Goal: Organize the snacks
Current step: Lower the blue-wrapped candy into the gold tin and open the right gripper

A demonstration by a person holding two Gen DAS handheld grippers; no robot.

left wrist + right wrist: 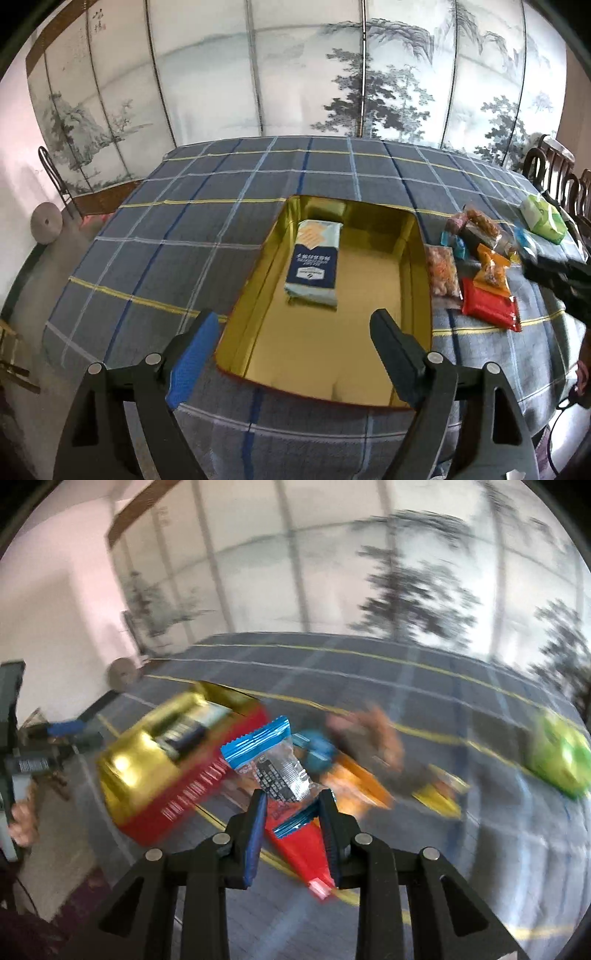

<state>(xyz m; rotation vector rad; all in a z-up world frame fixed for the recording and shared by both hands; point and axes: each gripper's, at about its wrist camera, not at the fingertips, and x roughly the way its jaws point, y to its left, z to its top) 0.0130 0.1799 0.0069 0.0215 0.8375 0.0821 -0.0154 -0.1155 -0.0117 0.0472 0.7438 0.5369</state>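
Meanwhile, I am pinching a light, crinkly, slippery snack packet [281, 766] by its lower half in my right tongs [293, 805], judging it squashable, left tongs [295, 332] gaping empty over the gold box [421, 258].

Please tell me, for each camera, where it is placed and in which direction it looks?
Left wrist: on the open left tool, looking down into the gold box.
Right wrist: on the right tool, shut on a blue-ended snack packet; a hand shows at left.
Shared: the box, plaid tablecloth, green pack.
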